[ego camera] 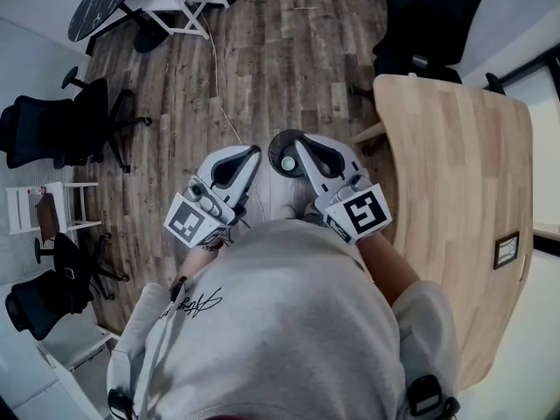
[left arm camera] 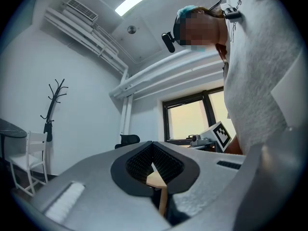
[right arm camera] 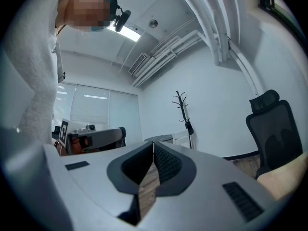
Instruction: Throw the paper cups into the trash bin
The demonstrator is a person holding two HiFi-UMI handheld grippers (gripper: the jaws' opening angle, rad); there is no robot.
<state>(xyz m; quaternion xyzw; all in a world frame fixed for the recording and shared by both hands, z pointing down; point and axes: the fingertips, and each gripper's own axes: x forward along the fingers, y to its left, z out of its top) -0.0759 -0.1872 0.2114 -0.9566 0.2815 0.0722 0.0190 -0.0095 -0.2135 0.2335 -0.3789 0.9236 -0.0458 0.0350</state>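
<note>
Both closed and empty, left hand-held gripper (ego camera: pixel 254 152), right hand-held gripper (ego camera: pixel 300 143), dark trash bin (ego camera: pixel 276 147) upright between them, mouth up

Trash bin (ego camera: pixel 275 144): small, dark, round, upright, mouth facing up. Stood on wood floor (ego camera: pixel 289 51), left of pale wooden table (ego camera: pixel 455 173), close to its near-left corner.

Paper cup (ego camera: pixel 288 162): pale, small round shape seen from above, lay inside bin toward near side; upright or tipped, unclear.

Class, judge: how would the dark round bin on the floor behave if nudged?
The bin looks small and holds one pale item, so probably light. On smooth wood floor it would likely slide; a rim push might tip it.
</note>
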